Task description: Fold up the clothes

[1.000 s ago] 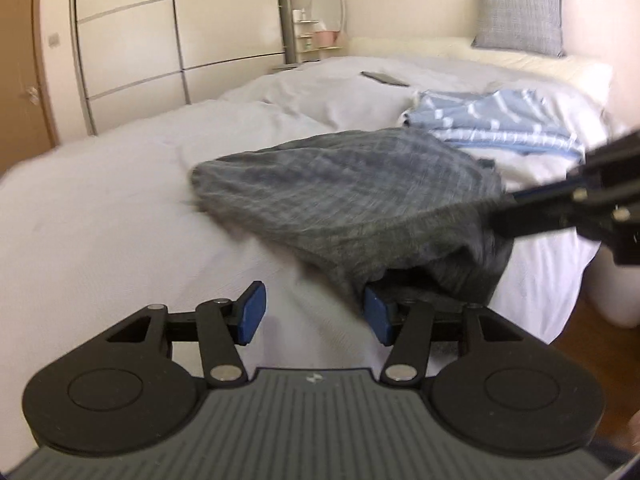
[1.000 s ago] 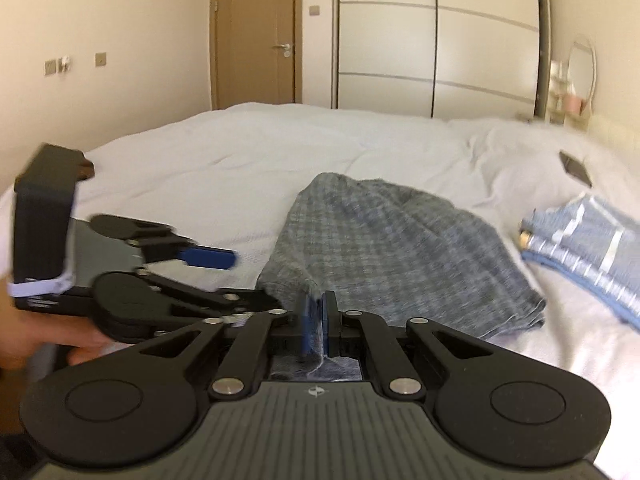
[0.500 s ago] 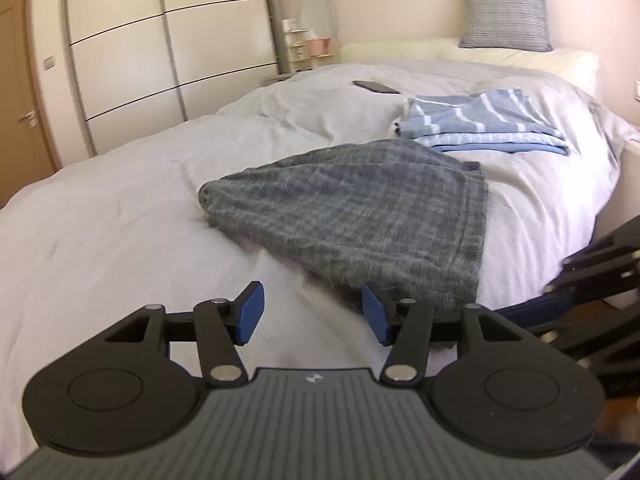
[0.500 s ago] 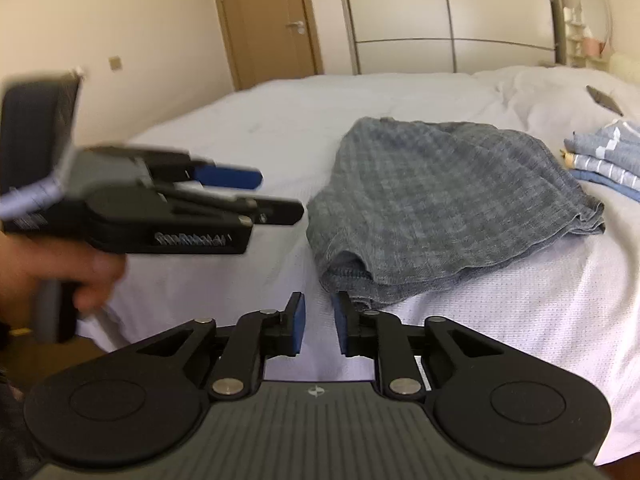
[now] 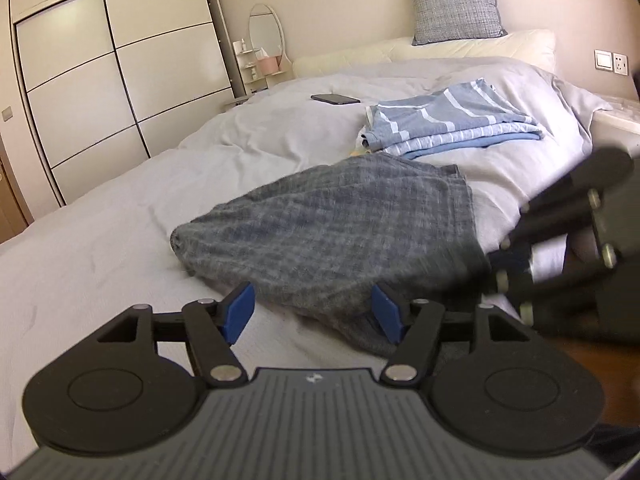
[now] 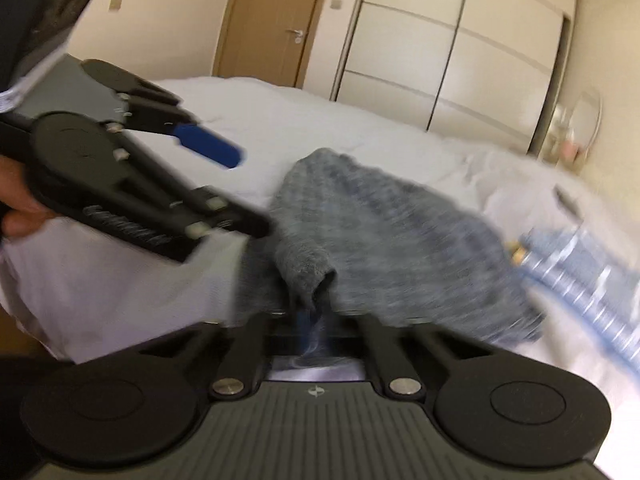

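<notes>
A grey checked garment (image 5: pixel 340 236) lies on the white bed (image 5: pixel 100 264), with its near edge at the bed's side; it also shows in the right wrist view (image 6: pixel 384 240). My left gripper (image 5: pixel 312 312) is open, its blue pads either side of the garment's near edge, holding nothing. My right gripper (image 6: pixel 314 320) is shut on a bunched fold of the grey garment at its edge. The right gripper shows blurred at the right of the left wrist view (image 5: pixel 560 240). The left gripper appears open in the right wrist view (image 6: pixel 224 184).
A folded blue striped garment (image 5: pixel 448 120) lies further up the bed, with a black phone (image 5: pixel 335 99) behind it. A grey pillow (image 5: pixel 456 4) stands at the headboard. White wardrobe doors (image 5: pixel 120 92) and a brown door (image 6: pixel 272 28) line the walls. The bed's edge is close below me.
My right gripper was open just off the garment's edge half a second ago; it has now closed on a fold of it. The left gripper stays open and has moved closer to the garment.
</notes>
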The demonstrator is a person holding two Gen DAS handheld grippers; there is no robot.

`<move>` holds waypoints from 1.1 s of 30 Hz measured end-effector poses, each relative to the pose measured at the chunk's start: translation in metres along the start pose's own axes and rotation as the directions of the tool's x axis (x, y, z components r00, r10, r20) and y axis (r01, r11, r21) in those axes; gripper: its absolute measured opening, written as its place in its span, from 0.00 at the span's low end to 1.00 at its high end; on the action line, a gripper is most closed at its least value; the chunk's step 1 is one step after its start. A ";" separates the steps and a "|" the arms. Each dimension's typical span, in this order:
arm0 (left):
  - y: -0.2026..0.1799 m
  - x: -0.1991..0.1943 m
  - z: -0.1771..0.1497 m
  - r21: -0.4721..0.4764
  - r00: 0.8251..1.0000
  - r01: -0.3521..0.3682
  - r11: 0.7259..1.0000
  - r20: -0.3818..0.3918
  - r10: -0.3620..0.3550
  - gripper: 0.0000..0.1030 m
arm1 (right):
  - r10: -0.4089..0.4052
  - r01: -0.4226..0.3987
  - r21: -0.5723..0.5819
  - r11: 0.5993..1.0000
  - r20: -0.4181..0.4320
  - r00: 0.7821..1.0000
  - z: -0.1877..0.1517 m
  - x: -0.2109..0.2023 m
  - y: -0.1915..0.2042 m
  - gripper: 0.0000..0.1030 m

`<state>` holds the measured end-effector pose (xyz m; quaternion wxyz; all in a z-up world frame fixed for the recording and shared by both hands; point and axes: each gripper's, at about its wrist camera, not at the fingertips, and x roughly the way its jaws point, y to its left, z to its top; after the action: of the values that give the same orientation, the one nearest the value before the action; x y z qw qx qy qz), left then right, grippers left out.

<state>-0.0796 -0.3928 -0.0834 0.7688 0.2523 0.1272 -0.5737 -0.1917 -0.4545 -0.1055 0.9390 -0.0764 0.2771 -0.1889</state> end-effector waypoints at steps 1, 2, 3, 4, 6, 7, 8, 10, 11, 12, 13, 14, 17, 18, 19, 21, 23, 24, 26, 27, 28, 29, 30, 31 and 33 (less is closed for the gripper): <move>-0.003 0.001 -0.001 -0.004 1.000 0.006 1.000 -0.008 -0.006 0.65 | -0.015 0.015 -0.003 1.000 0.014 1.000 0.002 -0.003 -0.005 0.00; -0.006 0.002 -0.003 -0.009 1.000 0.011 1.000 -0.016 -0.012 0.65 | -0.023 0.023 -0.002 1.000 0.026 0.999 0.004 -0.006 -0.008 0.00; -0.010 0.003 -0.004 -0.013 1.000 0.017 1.000 -0.024 -0.017 0.65 | -0.028 0.028 0.001 1.000 0.036 0.999 0.006 -0.009 -0.011 0.00; -0.014 0.007 -0.004 -0.025 0.999 0.015 1.000 -0.029 -0.016 0.65 | -0.029 0.029 -0.002 1.000 0.044 0.999 0.008 -0.012 -0.012 0.00; -0.023 0.016 -0.003 -0.054 0.999 0.006 0.999 -0.037 -0.008 0.66 | -0.016 0.017 -0.017 1.000 0.052 0.998 0.009 -0.015 -0.014 0.00; -0.026 0.022 -0.002 -0.069 0.999 -0.009 0.998 -0.039 0.007 0.66 | -0.007 0.009 -0.023 1.000 0.056 0.998 0.008 -0.016 -0.013 0.00; -0.030 0.028 -0.001 -0.075 0.998 -0.045 0.996 -0.038 0.042 0.66 | 0.000 0.001 -0.027 1.000 0.055 0.998 0.007 -0.017 -0.013 0.00; -0.036 0.039 0.000 -0.082 0.992 -0.127 0.989 -0.036 0.124 0.66 | 0.012 -0.011 -0.031 0.999 0.050 0.999 0.005 -0.020 -0.012 0.00; -0.037 0.045 0.000 -0.079 0.985 -0.170 0.982 -0.035 0.167 0.66 | 0.016 -0.015 -0.029 0.999 0.047 0.999 0.003 -0.020 -0.012 0.00; -0.037 0.048 -0.001 -0.066 0.978 -0.209 0.976 -0.040 0.207 0.66 | 0.019 -0.018 -0.023 1.000 0.042 0.999 0.000 -0.021 -0.012 0.00; -0.036 0.050 -0.001 -0.051 0.969 -0.246 0.968 -0.045 0.244 0.66 | 0.020 -0.020 -0.018 1.000 0.037 0.999 -0.002 -0.021 -0.012 0.00; -0.036 0.053 -0.002 -0.036 0.958 -0.283 0.958 -0.050 0.282 0.66 | 0.021 -0.021 -0.014 1.000 0.033 0.999 -0.004 -0.021 -0.013 0.00; -0.028 0.037 -0.006 0.030 0.936 -0.348 0.937 -0.055 0.349 0.66 | 0.022 -0.022 -0.009 1.000 0.028 0.999 -0.008 -0.022 -0.014 0.00; -0.025 0.028 -0.009 0.045 0.930 -0.361 0.931 -0.051 0.363 0.66 | 0.022 -0.022 -0.008 1.000 0.028 0.999 -0.009 -0.023 -0.015 0.00; -0.023 0.020 -0.012 0.055 0.927 -0.369 0.928 -0.053 0.372 0.66 | 0.023 -0.023 -0.006 1.000 0.028 0.999 -0.010 -0.023 -0.015 0.00; -0.020 0.008 -0.017 0.062 0.925 -0.372 0.926 -0.062 0.375 0.66 | 0.028 -0.028 0.001 1.000 0.024 0.999 -0.014 -0.021 -0.015 0.00; -0.017 0.004 -0.021 0.045 0.930 -0.356 0.933 -0.077 0.359 0.66 | 0.034 -0.034 0.002 0.999 0.019 0.999 -0.015 -0.018 -0.014 0.03; -0.017 0.004 -0.023 0.039 0.933 -0.348 0.937 -0.083 0.350 0.66 | 0.037 -0.037 0.000 0.999 0.016 0.999 -0.015 -0.016 -0.013 0.05; -0.016 0.003 -0.026 0.032 0.936 -0.340 0.940 -0.087 0.341 0.66 | 0.040 -0.039 -0.006 0.999 0.018 0.999 -0.014 -0.016 -0.012 0.10; -0.015 0.001 -0.027 0.040 0.936 -0.338 0.940 -0.086 0.340 0.67 | 0.037 -0.037 -0.008 0.999 0.018 0.999 -0.014 -0.016 -0.012 0.18; -0.015 0.000 -0.028 0.048 0.937 -0.336 0.941 -0.084 0.339 0.67 | 0.032 -0.032 -0.010 0.999 0.016 0.999 -0.015 -0.016 -0.013 0.22; -0.015 -0.001 -0.030 0.057 0.938 -0.333 0.941 -0.083 0.337 0.67 | 0.027 -0.026 -0.012 1.000 0.015 1.000 -0.015 -0.017 -0.014 0.28; -0.015 -0.002 -0.031 0.066 0.938 -0.331 0.941 -0.082 0.336 0.67 | 0.018 -0.018 -0.008 1.000 0.011 1.000 -0.016 -0.017 -0.018 0.31; -0.015 -0.004 -0.032 0.076 0.942 -0.321 0.944 -0.082 0.327 0.68 | 0.007 -0.007 0.000 1.000 0.004 1.000 -0.018 -0.016 -0.022 0.31; -0.014 -0.007 -0.035 0.106 0.942 -0.317 0.943 -0.085 0.326 0.70 | -0.018 0.018 0.019 1.000 -0.009 1.000 -0.021 -0.015 -0.032 0.35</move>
<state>-0.0920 -0.3713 -0.1124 0.8323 0.3334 0.0969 -0.4322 -0.2249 -0.4792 -0.1074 0.9367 -0.0691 0.2786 -0.2003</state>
